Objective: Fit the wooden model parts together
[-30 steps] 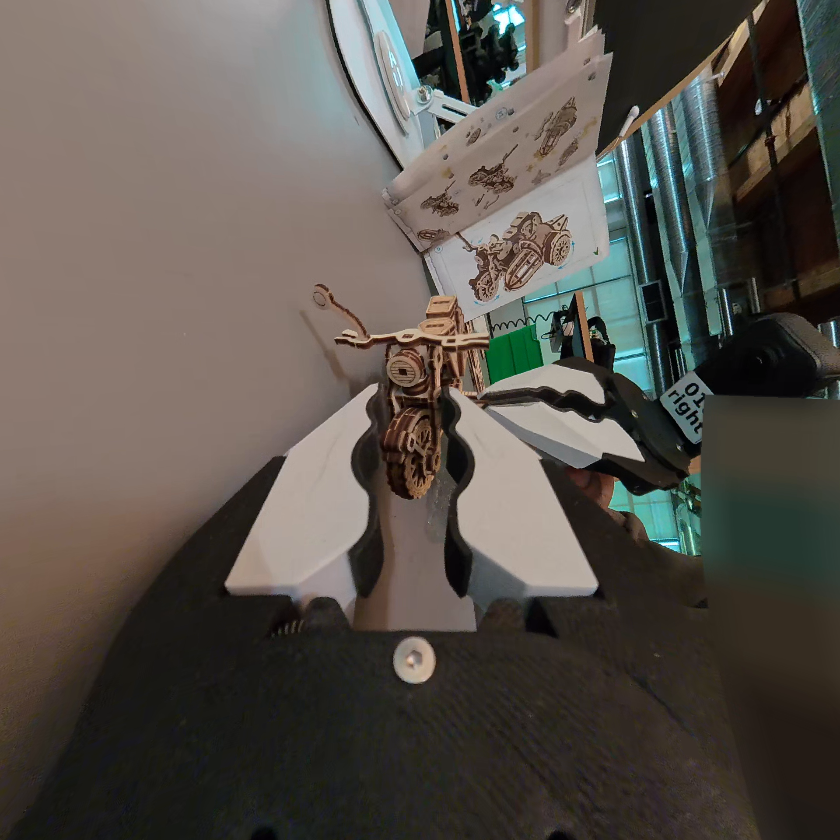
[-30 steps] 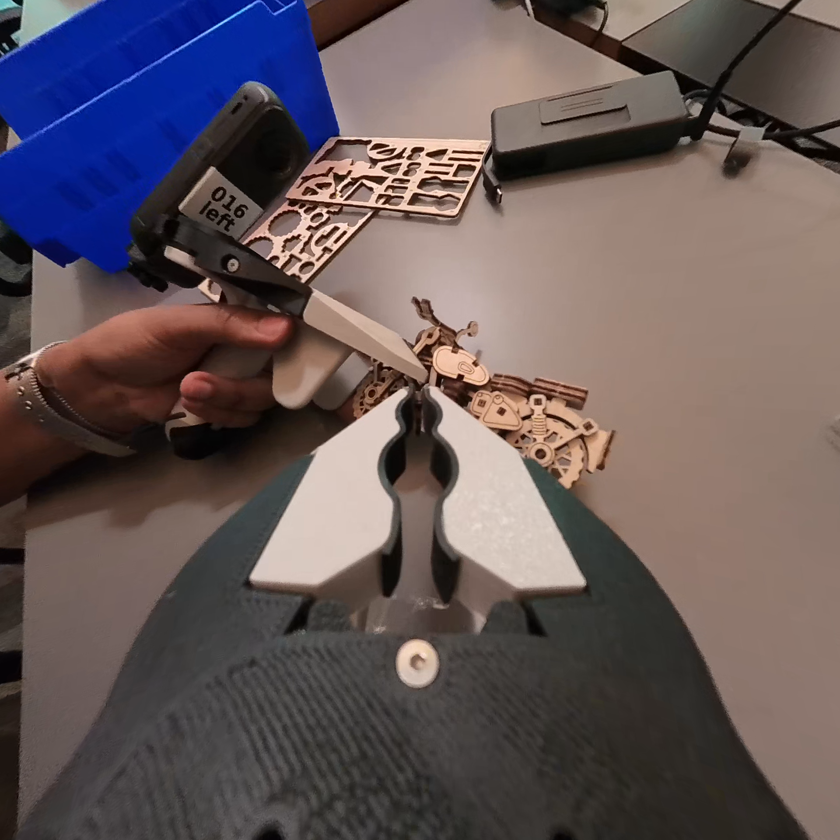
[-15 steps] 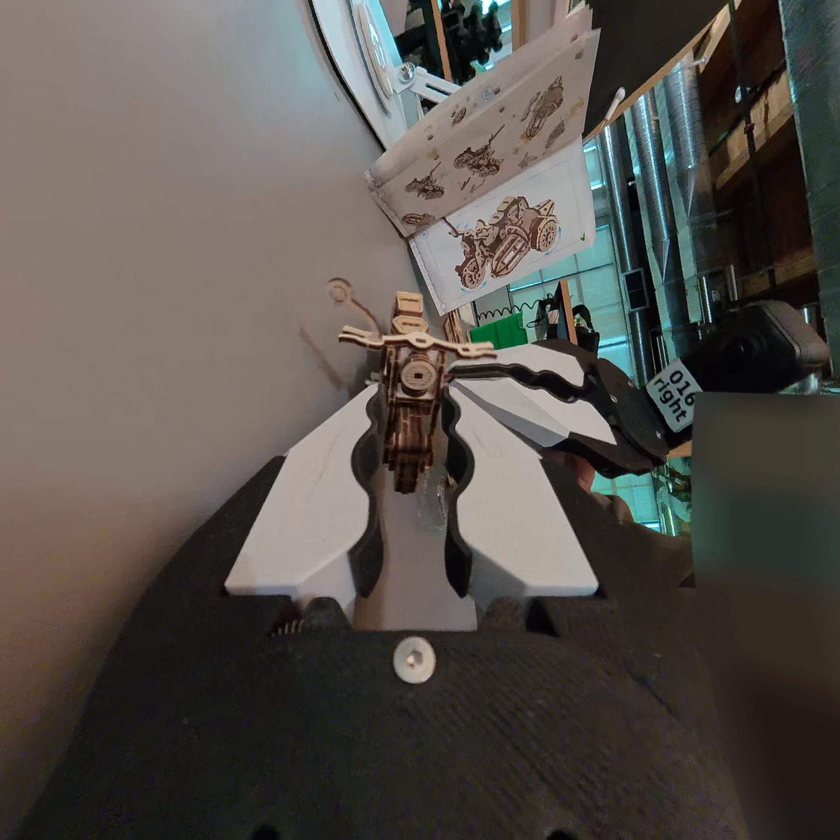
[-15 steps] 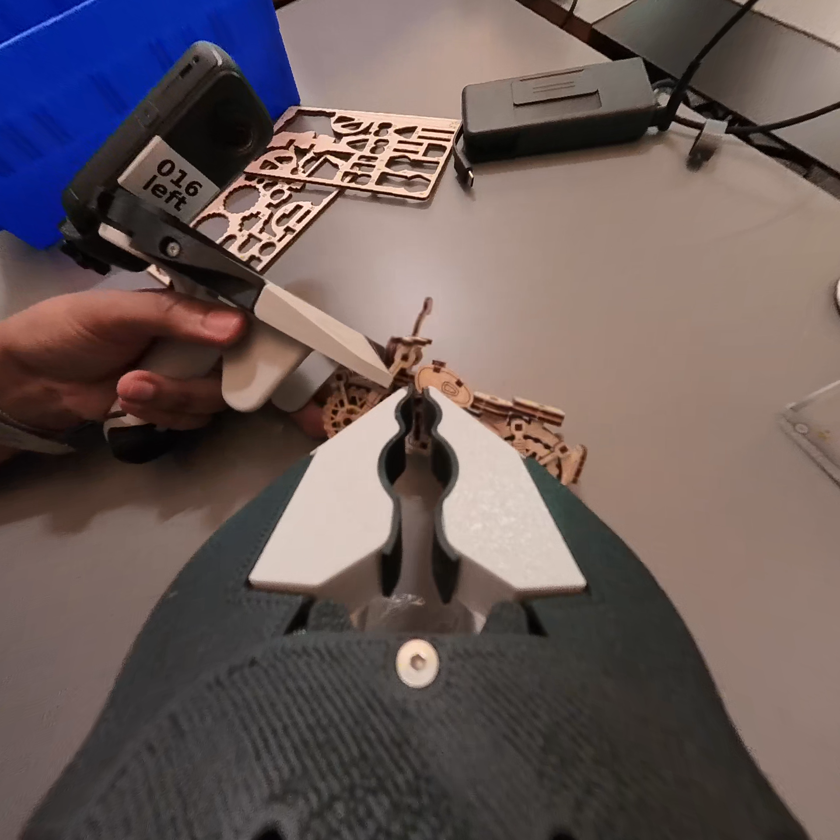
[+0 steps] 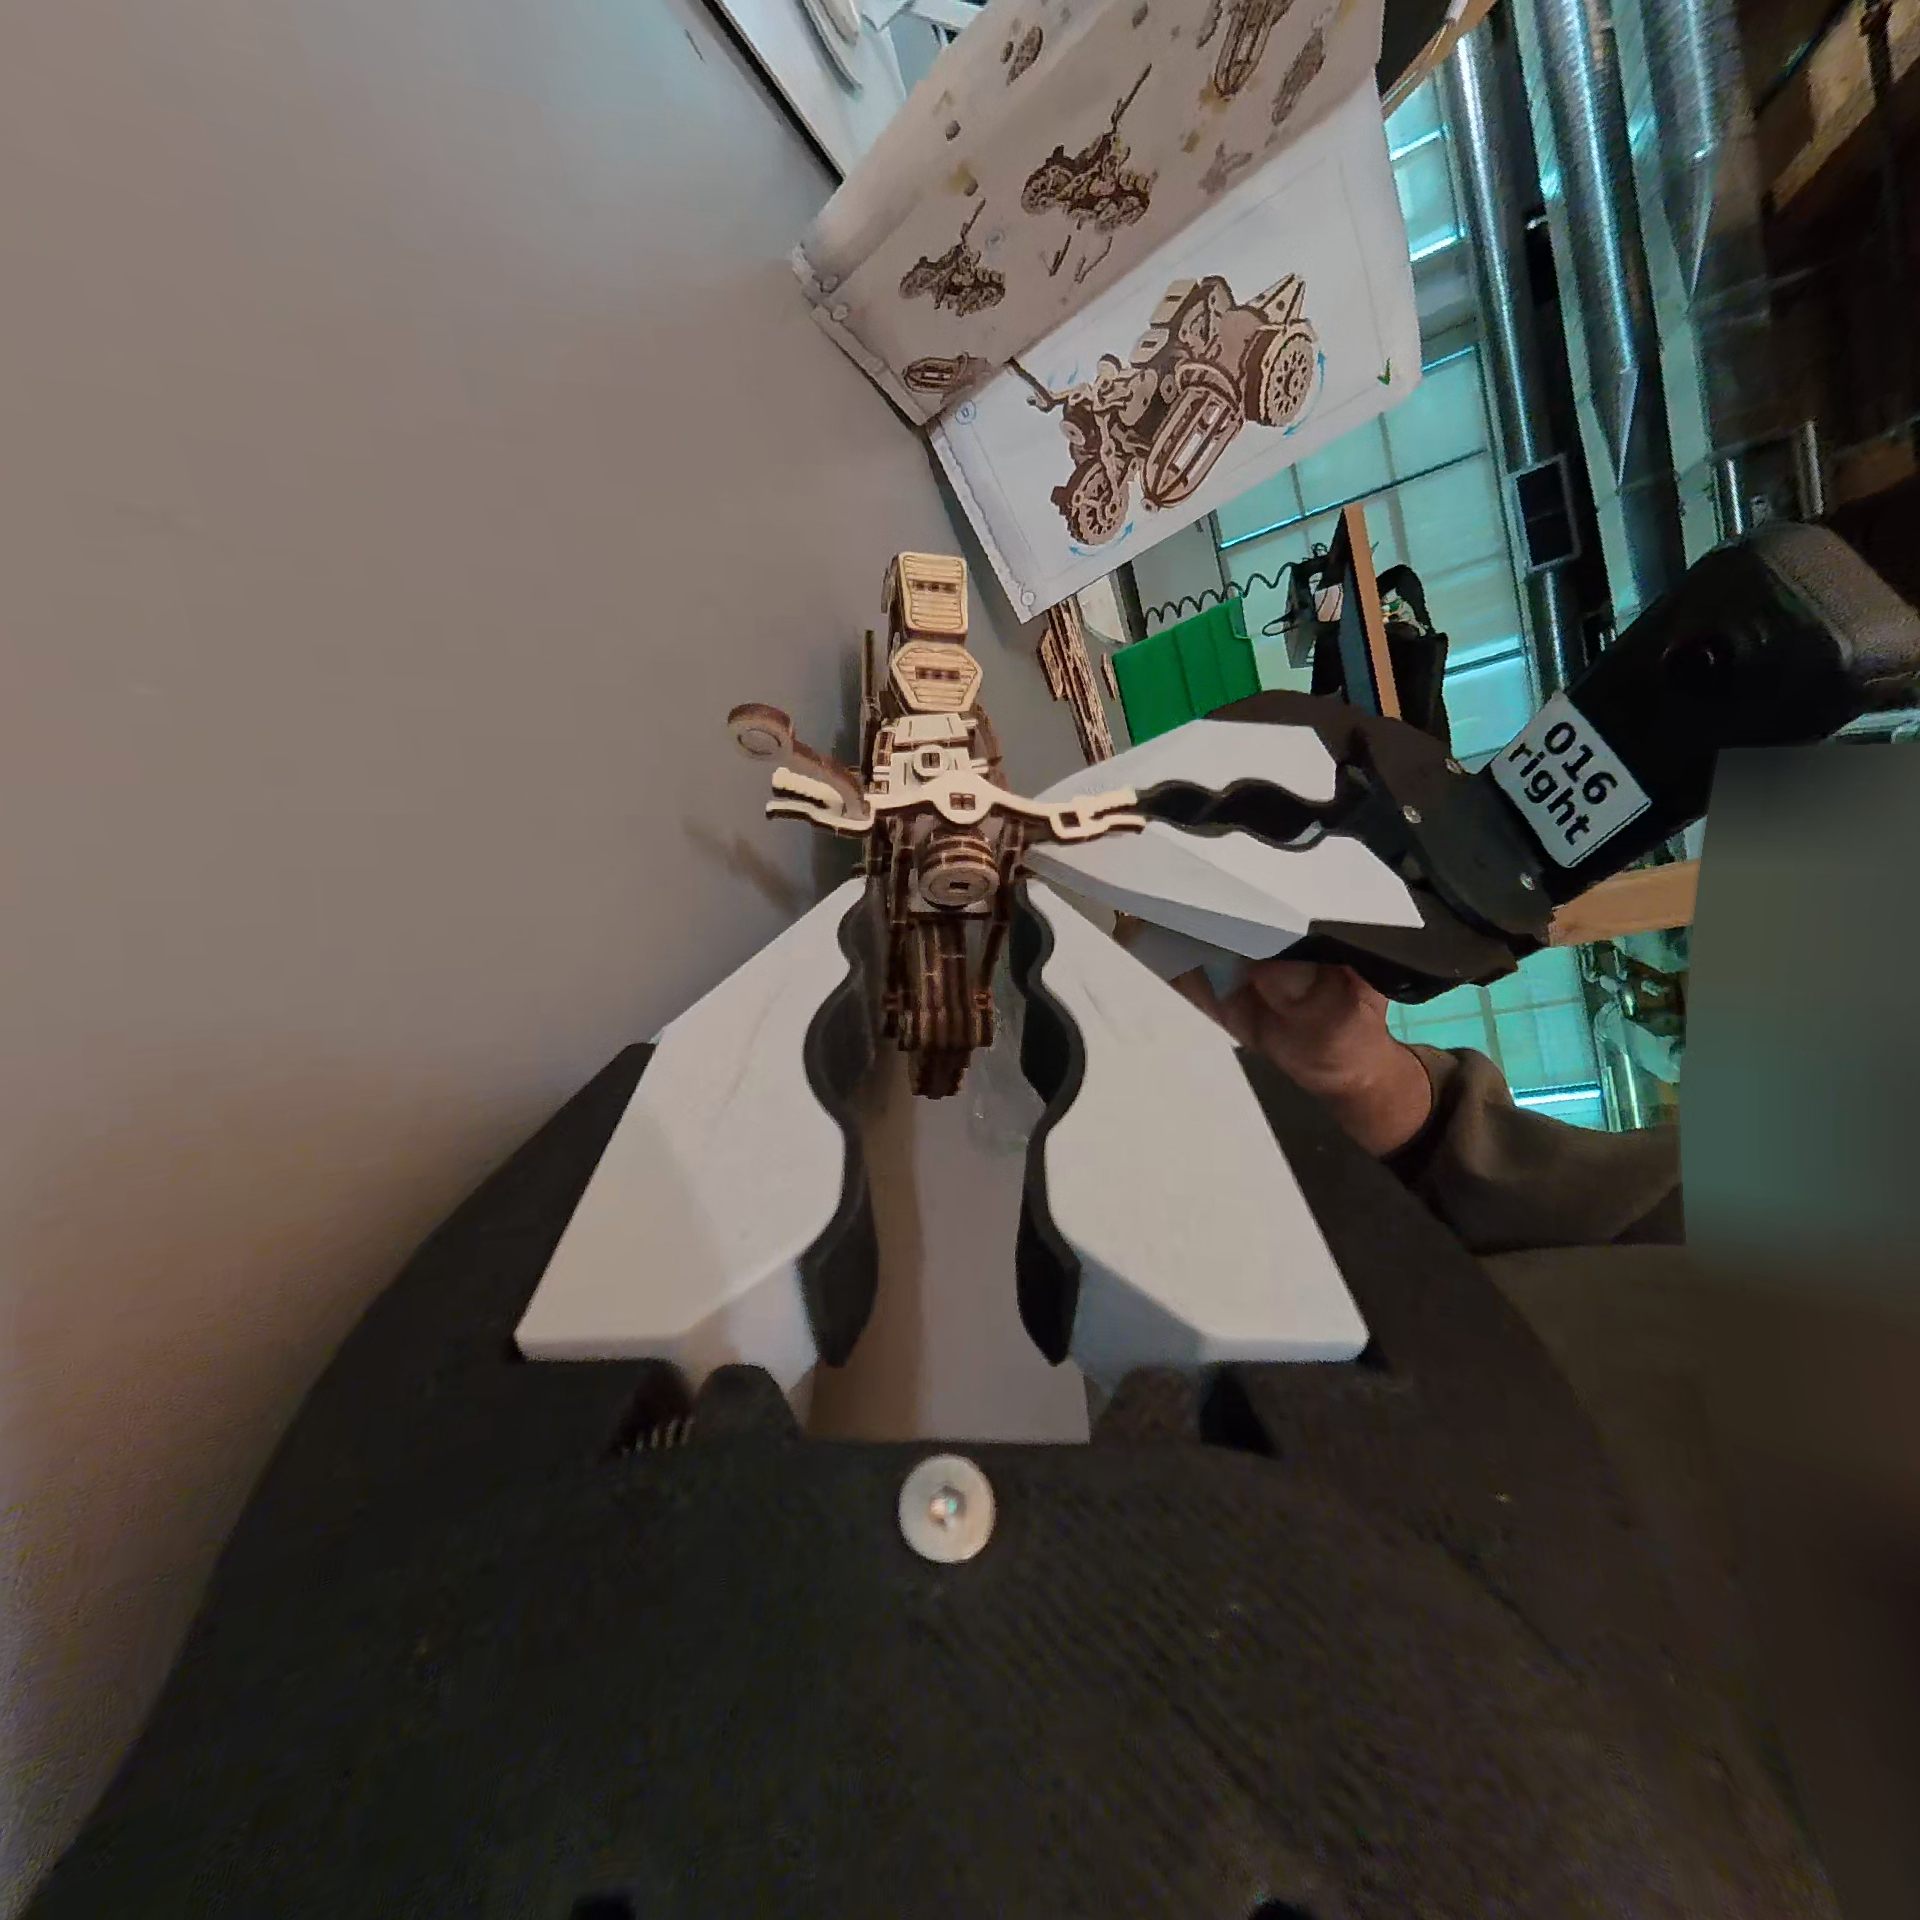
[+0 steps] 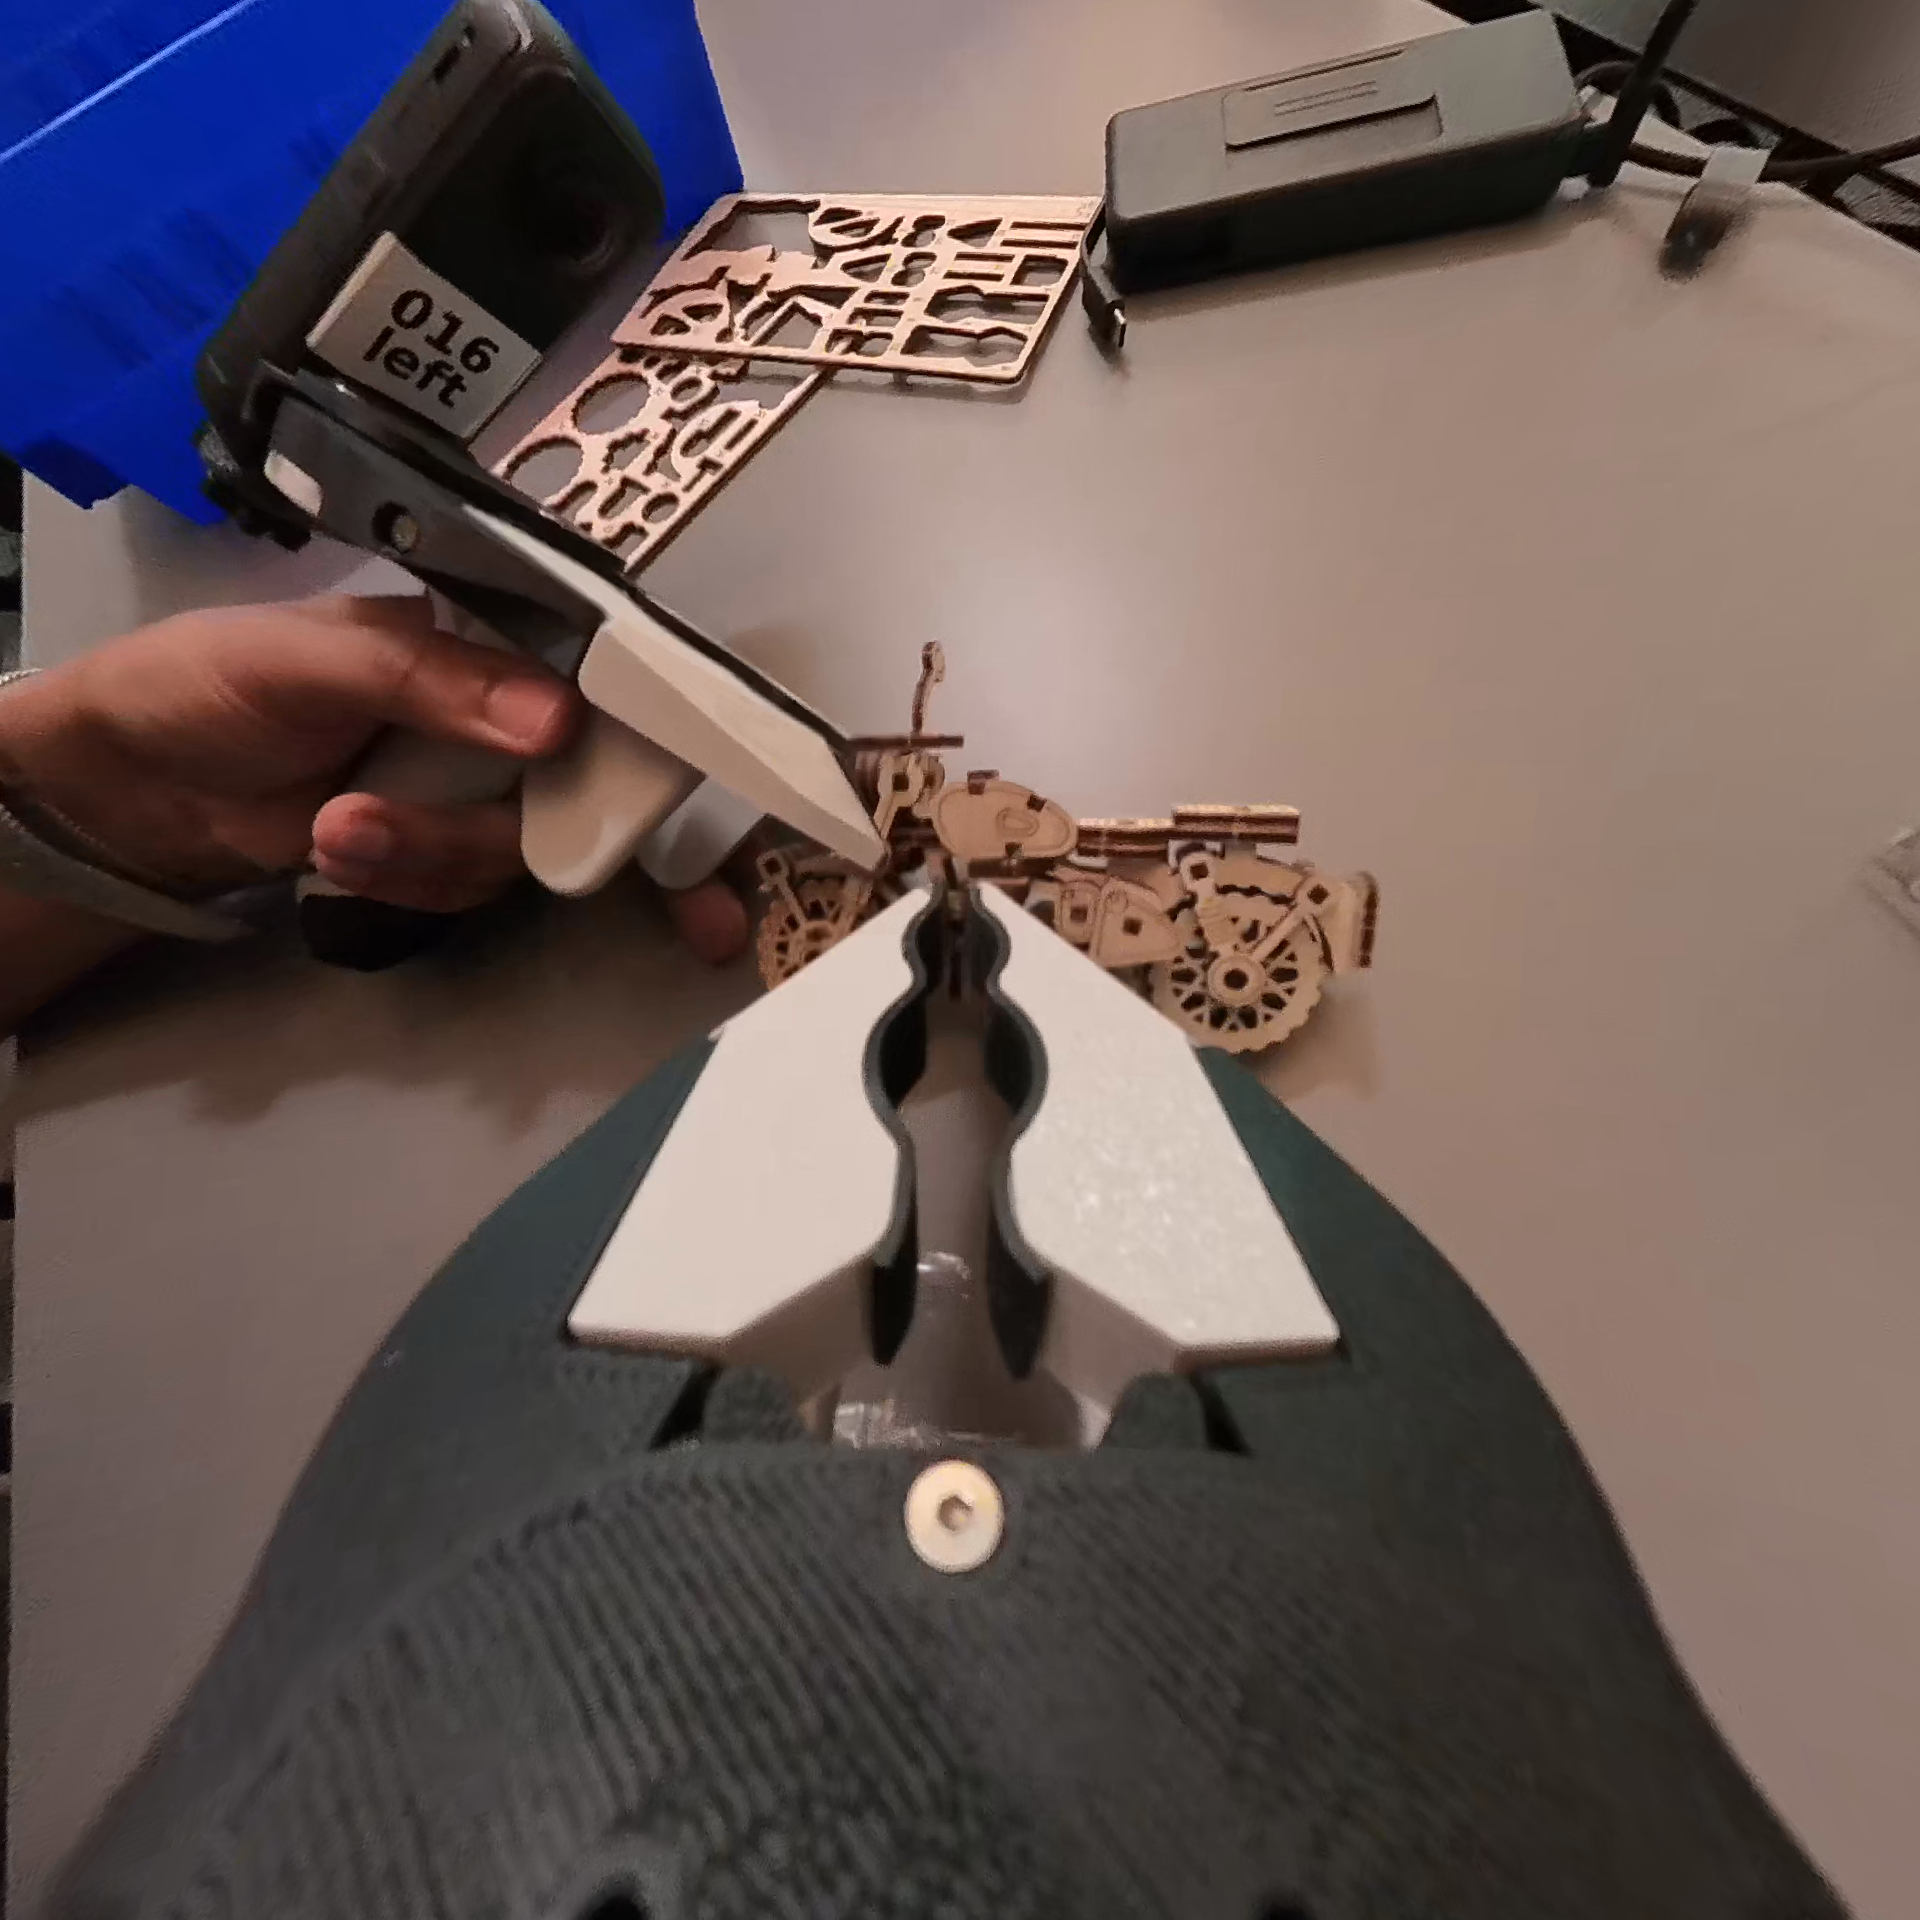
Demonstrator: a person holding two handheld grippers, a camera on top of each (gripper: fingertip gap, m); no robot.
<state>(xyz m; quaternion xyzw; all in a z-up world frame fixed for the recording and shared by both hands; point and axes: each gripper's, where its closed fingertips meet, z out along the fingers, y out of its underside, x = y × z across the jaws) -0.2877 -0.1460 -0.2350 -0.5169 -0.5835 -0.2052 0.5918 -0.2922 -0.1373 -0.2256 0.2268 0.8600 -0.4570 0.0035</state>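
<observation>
1. Standing on the worktop, the wooden motorcycle model has its front wheel between the left gripper jaws, closed on it.
2. The right gripper jaws pinch the handlebar end.
3. Fitting the handlebar looks underway; next calls for gentle, straight pressure.

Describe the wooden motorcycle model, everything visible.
The wooden motorcycle model is laser-cut pale plywood with darker burnt edges: two spoked wheels, tank, stepped seat, handlebar with a round mirror on a curved stalk. It stands upright, wheels on the grey table, front end toward the blue bin side. The left tool straddles its front wheel and fork; the right tool is shut on the handlebar's end. It looks largely assembled.
</observation>
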